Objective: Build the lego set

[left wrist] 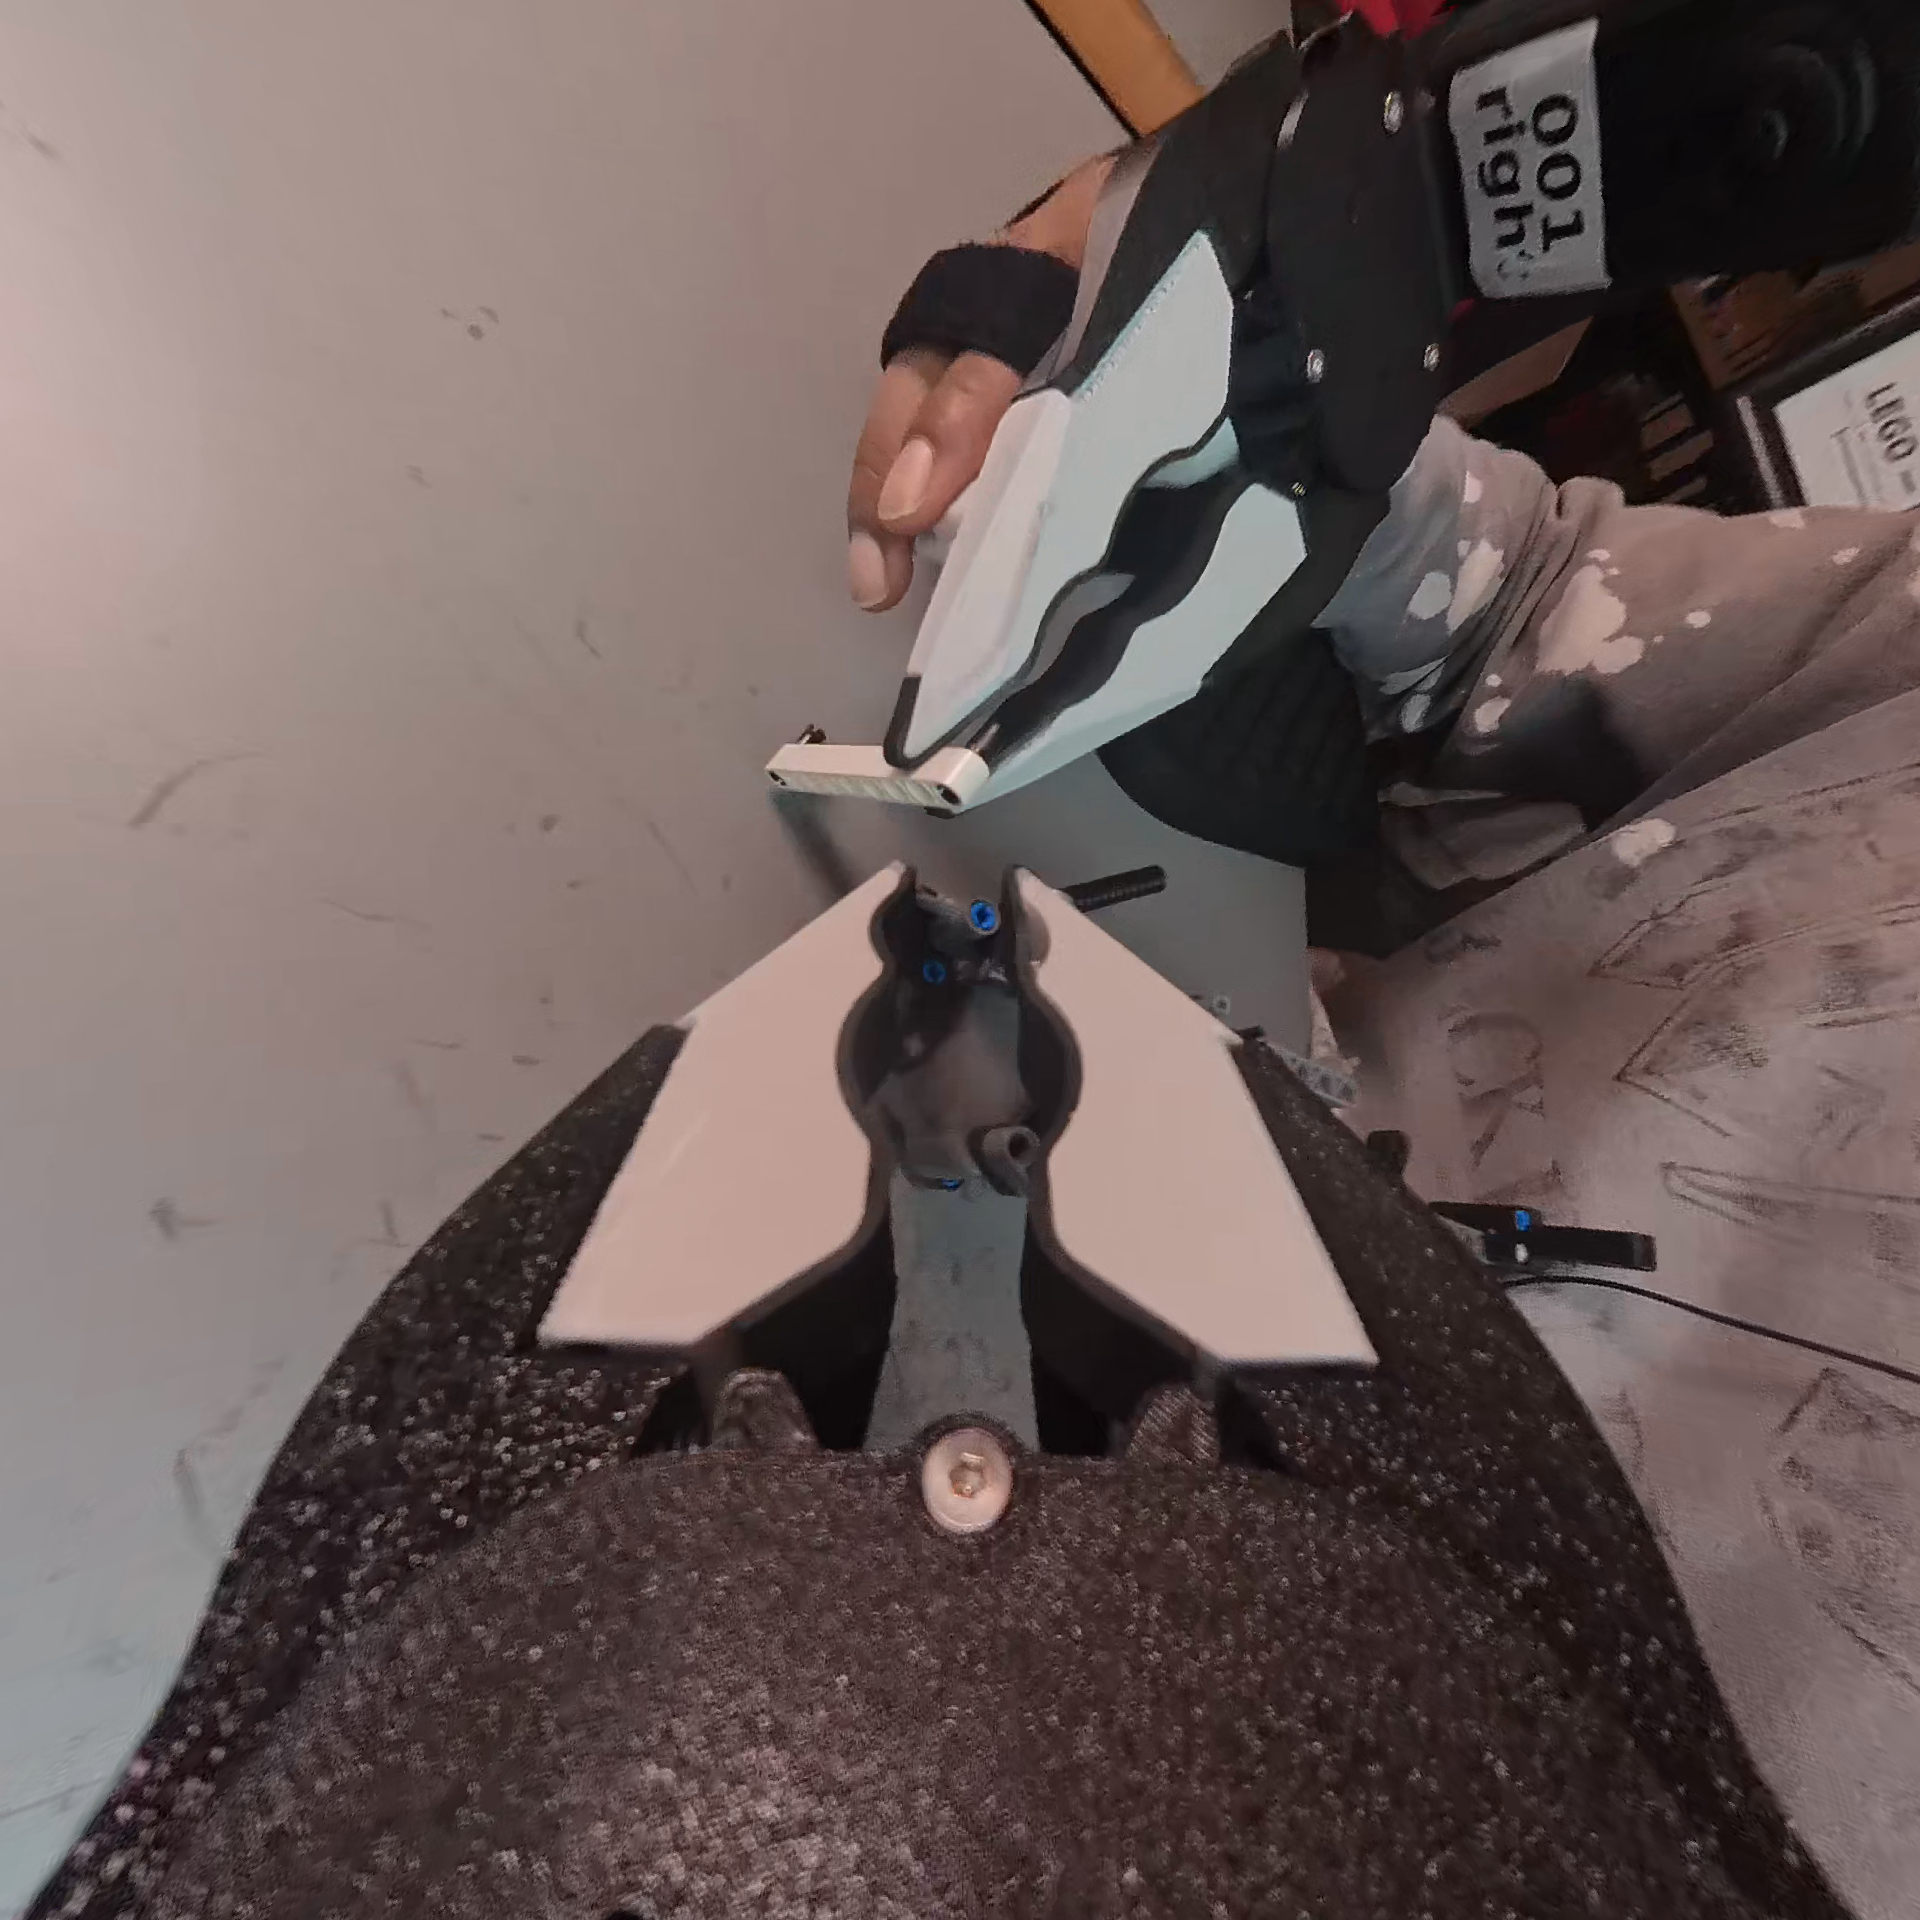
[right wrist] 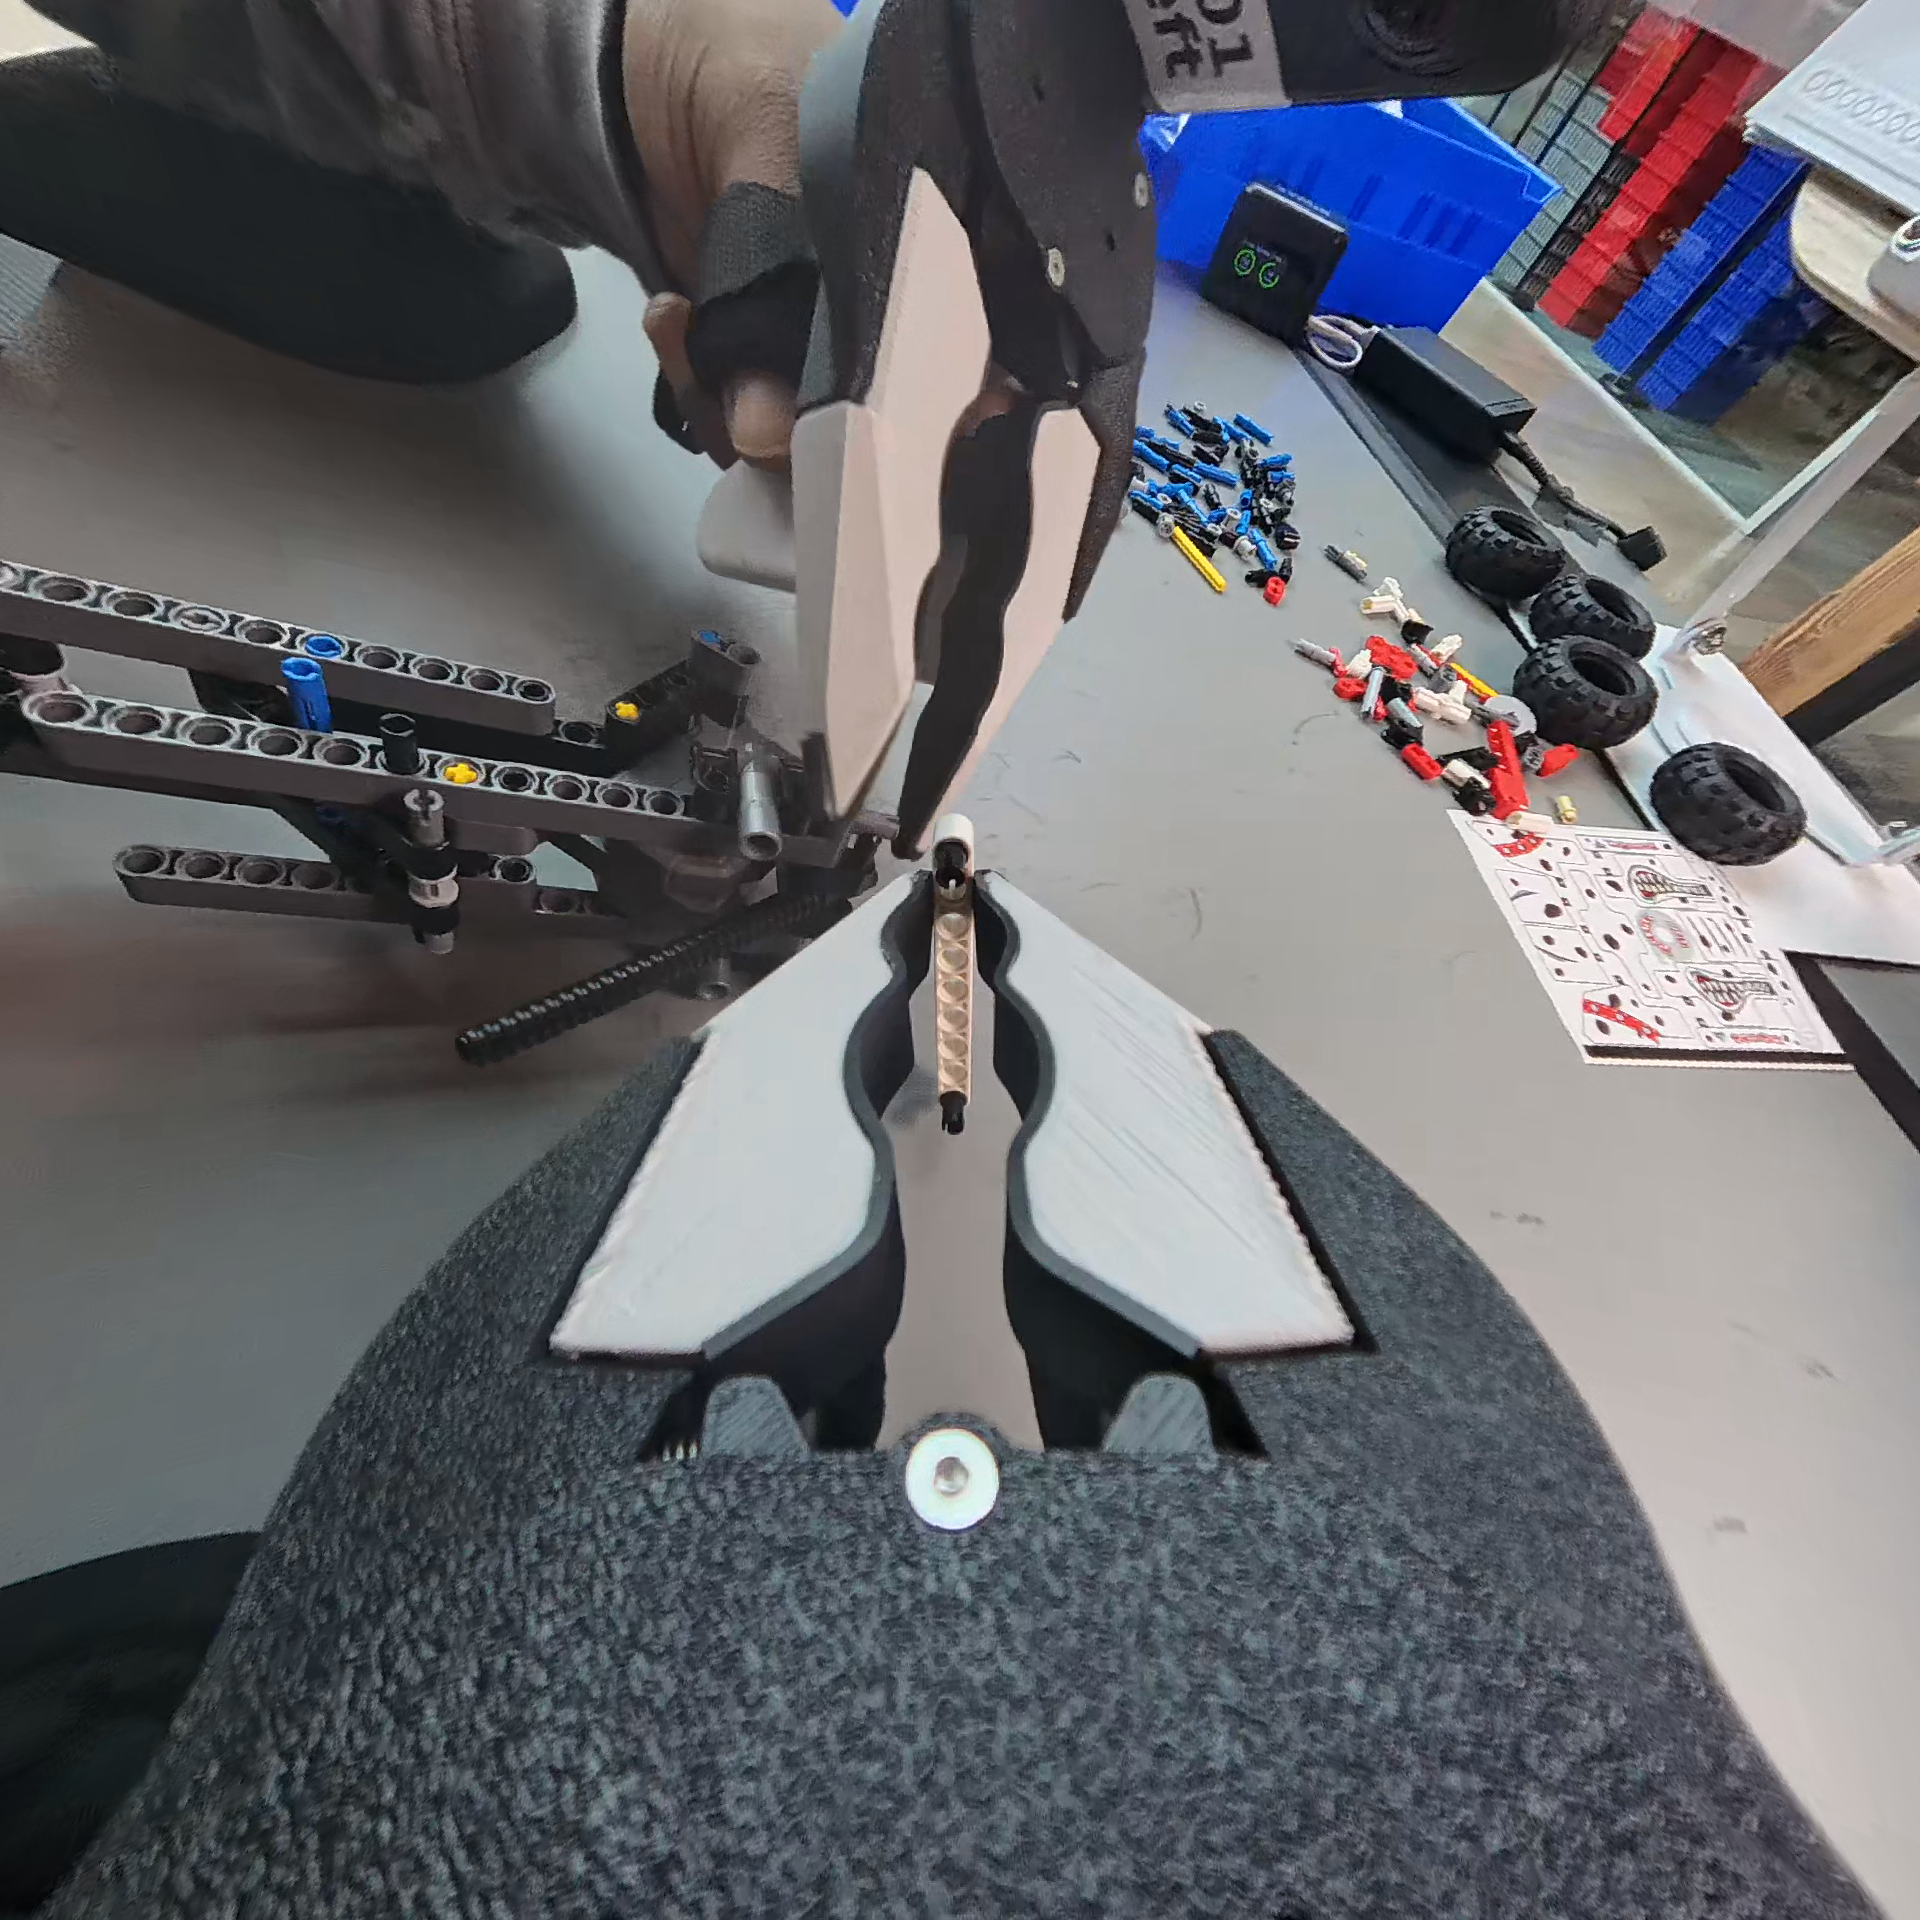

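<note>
My left gripper (left wrist: 961,894) is shut on the end of a long dark grey lego frame (right wrist: 312,758) with blue pins, which lies on the grey table (right wrist: 1195,1091). In the right wrist view the left gripper (right wrist: 871,826) comes down from above onto that frame end. My right gripper (right wrist: 951,878) is shut on a thin white beam (right wrist: 952,987), held lengthwise between its fingers with one end sticking out just beside the frame end. In the left wrist view the right gripper (left wrist: 940,753) holds the beam (left wrist: 862,779) crosswise, just beyond my left fingertips. A black ribbed rod (right wrist: 644,977) lies under the frame.
On the table to the right are a pile of blue and black pins (right wrist: 1216,488), red and white small parts (right wrist: 1434,707), several black tyres (right wrist: 1584,691) and a sticker sheet (right wrist: 1652,935). A blue bin (right wrist: 1351,177) and a black power brick (right wrist: 1444,384) stand farther back. Less than 4 cm separates the two grippers' tips.
</note>
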`<state>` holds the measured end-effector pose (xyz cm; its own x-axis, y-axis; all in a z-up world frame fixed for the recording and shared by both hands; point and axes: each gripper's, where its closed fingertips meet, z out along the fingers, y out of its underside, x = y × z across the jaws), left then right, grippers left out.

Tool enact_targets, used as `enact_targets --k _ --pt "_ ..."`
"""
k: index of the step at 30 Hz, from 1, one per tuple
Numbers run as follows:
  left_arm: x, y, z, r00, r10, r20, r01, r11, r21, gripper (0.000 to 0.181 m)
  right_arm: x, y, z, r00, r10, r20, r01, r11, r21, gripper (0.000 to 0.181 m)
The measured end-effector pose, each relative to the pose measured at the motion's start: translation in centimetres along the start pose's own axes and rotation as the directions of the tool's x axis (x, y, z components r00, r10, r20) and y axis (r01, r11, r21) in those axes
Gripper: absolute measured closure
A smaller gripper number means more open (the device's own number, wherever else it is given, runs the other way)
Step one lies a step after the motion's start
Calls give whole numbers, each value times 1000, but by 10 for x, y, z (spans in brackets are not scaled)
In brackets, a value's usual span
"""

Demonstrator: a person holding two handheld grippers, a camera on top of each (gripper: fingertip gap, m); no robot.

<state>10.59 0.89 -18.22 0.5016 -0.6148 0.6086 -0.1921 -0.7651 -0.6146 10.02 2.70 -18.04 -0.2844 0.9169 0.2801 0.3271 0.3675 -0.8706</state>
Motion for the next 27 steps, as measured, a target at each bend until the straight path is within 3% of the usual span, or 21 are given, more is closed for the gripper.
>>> enact_targets --k 4,9,12,14,18,23,25,27 --pt "10 8 9 986 165 -23 -167 977 -135 169 2 5 -4 1000 14 2 -14 1000 -2 174" --pt "19 19 9 887 461 -35 -448 838 -311 181 9 1 -12 999 48 -14 -48 998 35 174" --pt "14 15 3 857 515 -11 -484 798 -358 181 10 1 -12 999 50 -19 -49 998 39 174" --pt "12 5 -5 872 489 10 -462 830 -311 181 11 0 -12 998 49 -27 -48 998 41 174" --pt "16 -16 -30 913 400 78 -393 915 -92 152 23 -1 -15 995 56 -80 -53 998 38 174" --pt "15 28 -45 931 343 128 -342 939 -33 130 33 -1 -15 994 6 -113 -10 1000 -30 174" --pt "21 44 -41 957 274 95 -274 962 -19 131 37 3 -10 992 -18 -126 8 997 -81 174" --pt "20 53 -36 948 287 140 -286 958 -31 144 44 9 -3 989 -35 -145 15 991 -136 174"
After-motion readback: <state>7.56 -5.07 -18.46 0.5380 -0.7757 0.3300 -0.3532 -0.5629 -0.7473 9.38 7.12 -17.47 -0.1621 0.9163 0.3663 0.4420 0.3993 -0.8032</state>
